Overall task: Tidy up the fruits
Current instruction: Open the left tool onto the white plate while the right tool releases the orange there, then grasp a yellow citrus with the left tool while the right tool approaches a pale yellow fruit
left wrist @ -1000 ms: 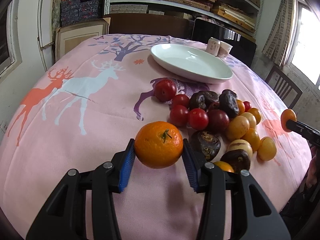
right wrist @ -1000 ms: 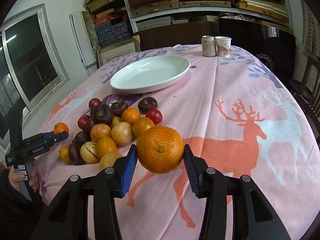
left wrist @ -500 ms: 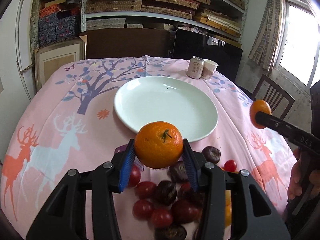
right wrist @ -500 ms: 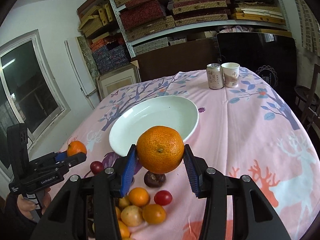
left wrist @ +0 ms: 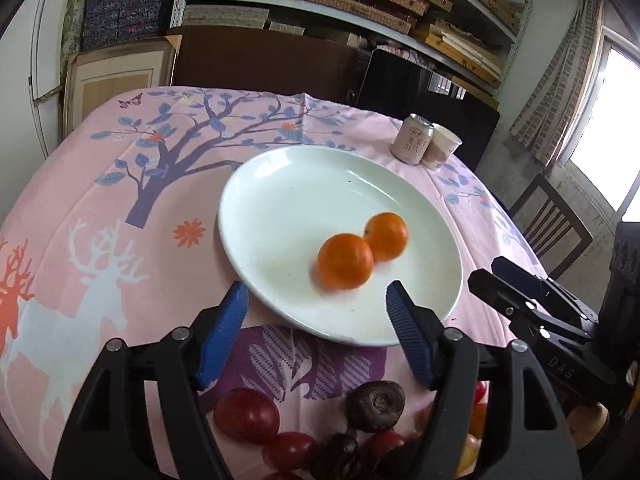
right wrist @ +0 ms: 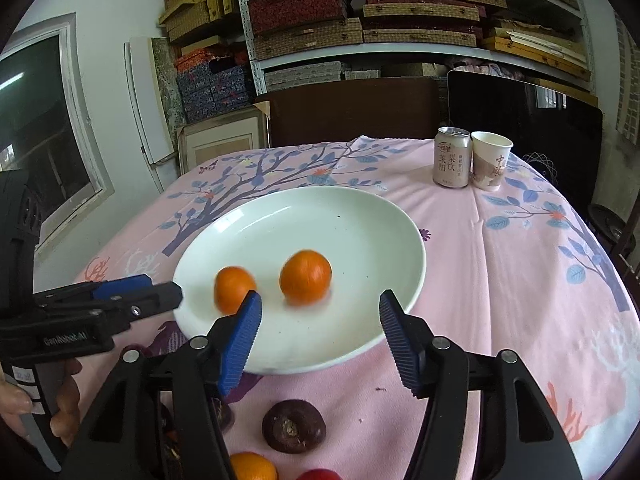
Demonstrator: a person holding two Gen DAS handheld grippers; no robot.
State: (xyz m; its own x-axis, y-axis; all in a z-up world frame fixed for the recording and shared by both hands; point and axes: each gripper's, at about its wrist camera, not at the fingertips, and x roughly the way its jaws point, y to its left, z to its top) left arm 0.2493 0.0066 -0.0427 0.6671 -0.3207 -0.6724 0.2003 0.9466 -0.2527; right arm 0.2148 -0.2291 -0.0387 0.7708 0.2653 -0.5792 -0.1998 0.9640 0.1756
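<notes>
Two tangerines lie in the white plate (left wrist: 280,216), slightly blurred: one nearer (left wrist: 345,261) and one behind it (left wrist: 386,231). In the right wrist view the plate (right wrist: 360,216) holds them too, one on the left (right wrist: 233,289) and one on the right (right wrist: 305,277). My left gripper (left wrist: 318,336) is open and empty at the plate's near rim. My right gripper (right wrist: 320,344) is open and empty at the plate's near edge. Each gripper shows in the other's view, the right one (left wrist: 492,280) and the left one (right wrist: 160,292).
Red tomatoes (left wrist: 246,420) and dark fruits (left wrist: 374,406) lie on the pink tablecloth below the plate. A dark fruit (right wrist: 293,426) and an orange fruit (right wrist: 252,468) lie near my right gripper. A can (right wrist: 451,157) and paper cup (right wrist: 490,160) stand at the back.
Both grippers moved forward over the plate's near rim, opened and let go of their tangerines, which now lie in the plate.
</notes>
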